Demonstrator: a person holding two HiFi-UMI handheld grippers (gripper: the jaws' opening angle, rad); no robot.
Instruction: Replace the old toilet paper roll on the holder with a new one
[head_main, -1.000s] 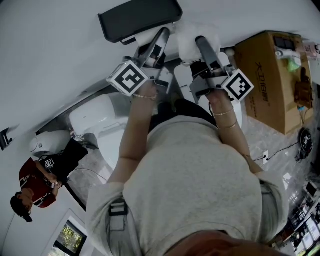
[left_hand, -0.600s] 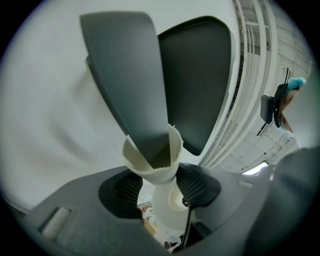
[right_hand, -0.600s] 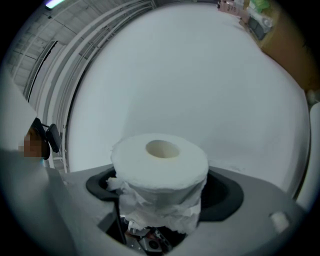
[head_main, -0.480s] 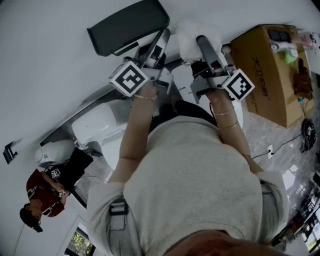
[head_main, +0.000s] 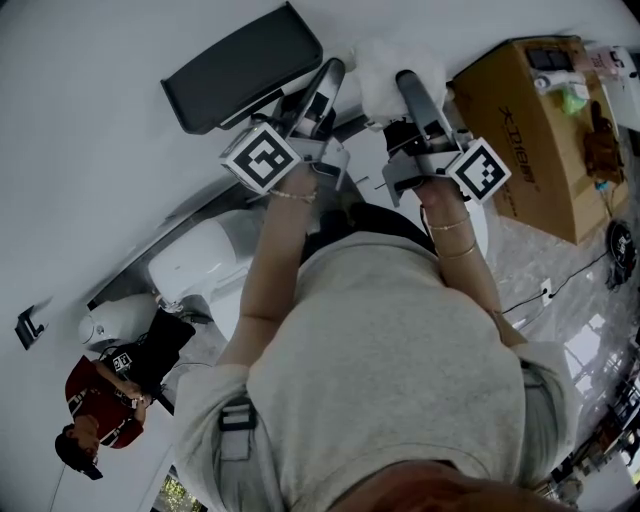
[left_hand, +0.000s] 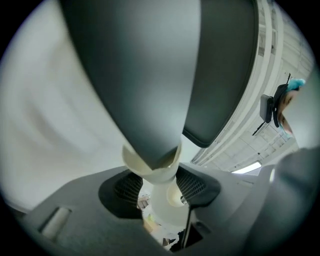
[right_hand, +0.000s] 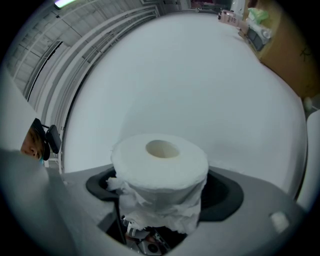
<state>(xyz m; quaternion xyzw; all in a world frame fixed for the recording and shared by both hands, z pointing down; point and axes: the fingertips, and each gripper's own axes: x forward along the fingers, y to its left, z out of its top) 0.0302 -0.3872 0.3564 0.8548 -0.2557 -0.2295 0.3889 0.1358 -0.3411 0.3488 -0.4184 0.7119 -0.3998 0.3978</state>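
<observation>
My left gripper (left_hand: 161, 192) is shut on an empty cream cardboard core (left_hand: 162, 200), held upright between its pads. The dark grey holder cover (left_hand: 150, 75) looms right above the core's top end and hides part of its rim. In the head view the holder (head_main: 240, 70) is fixed on the white wall, with the left gripper (head_main: 333, 72) just to its right. My right gripper (right_hand: 160, 195) is shut on a full white toilet paper roll (right_hand: 160, 162) with ragged loose sheets at its lower side. That roll (head_main: 390, 60) is raised against the wall beside the left gripper.
A cardboard box (head_main: 530, 130) with small items on top stands at the right. A white toilet (head_main: 200, 260) sits below the holder. A person in a red top (head_main: 100, 430) stands at the lower left. A cable (head_main: 540, 300) runs across the tiled floor.
The head view has swung, so the holder now lies further left and lower in the picture. Both grippers keep their places and their grips.
</observation>
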